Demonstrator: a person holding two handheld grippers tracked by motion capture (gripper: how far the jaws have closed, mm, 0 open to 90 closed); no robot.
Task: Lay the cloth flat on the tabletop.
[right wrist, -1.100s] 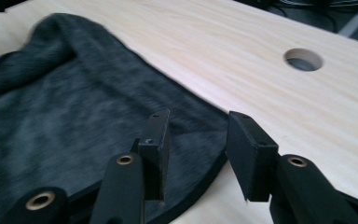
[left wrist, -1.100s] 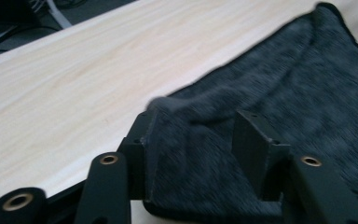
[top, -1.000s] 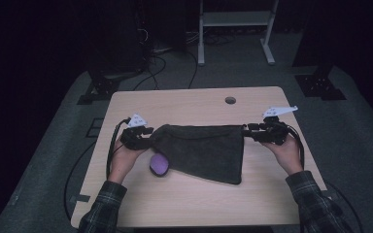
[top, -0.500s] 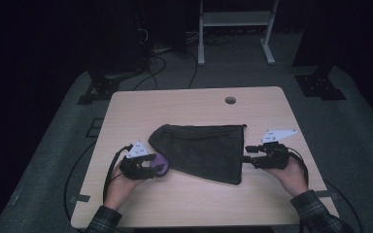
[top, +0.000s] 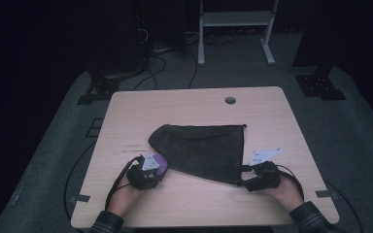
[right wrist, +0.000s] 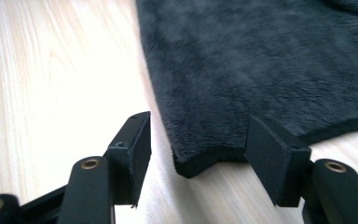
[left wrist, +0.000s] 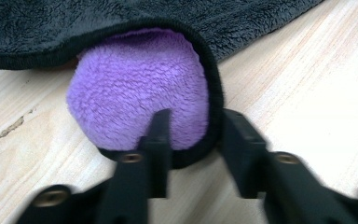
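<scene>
A dark grey fleece cloth [top: 199, 150] lies flat on the wooden table [top: 126, 121]. At its near left corner the purple underside [top: 161, 160] is folded up into sight. My left gripper [top: 158, 168] is at that fold. In the left gripper view its jaws have just been closing, and the left gripper [left wrist: 193, 135] pinches the purple fold [left wrist: 140, 93] and its black hem. My right gripper [top: 243, 177] is at the near right corner. In the right gripper view its jaws have just been opening; the right gripper [right wrist: 196, 149] stands open around the cloth [right wrist: 261, 60] corner, which rests on the wood.
A round hole [top: 230, 100] sits near the table's far edge. A white stand [top: 235, 29], black stand bases and cables occupy the floor behind. Bare wood lies on all sides of the cloth.
Both hands came toward the near edge and down, laying the cloth flat. The right gripper let go of its corner. The left gripper moved onto the purple fold.
</scene>
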